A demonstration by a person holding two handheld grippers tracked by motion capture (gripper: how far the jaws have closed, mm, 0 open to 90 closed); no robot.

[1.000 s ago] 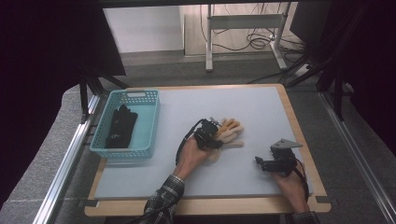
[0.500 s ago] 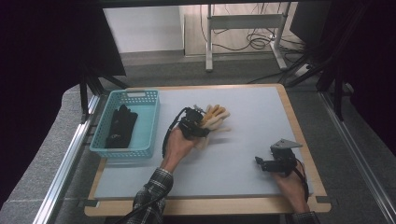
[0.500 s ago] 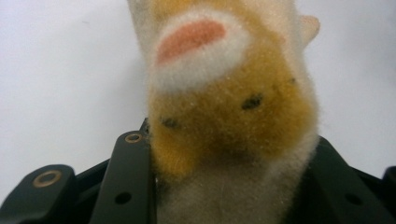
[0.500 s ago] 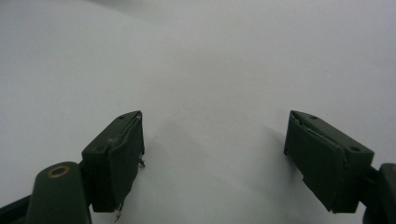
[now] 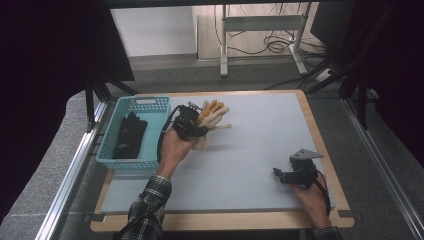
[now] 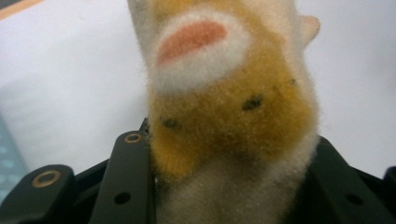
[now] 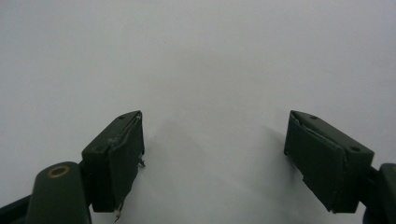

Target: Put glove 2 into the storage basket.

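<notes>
Table: pale grey top with a light wood border, rectangular, standing on a grey speckled floor with an aluminium rail along its left side. Directly on it: a teal slotted basket at the far-left corner, sitting flat, long side running along the table's left edge; a black glove lies inside the basket, not on the top itself. The person's right hand rests on the top at the near-right corner. In the right gripper view the surface reads as plain, matte grey.
</notes>
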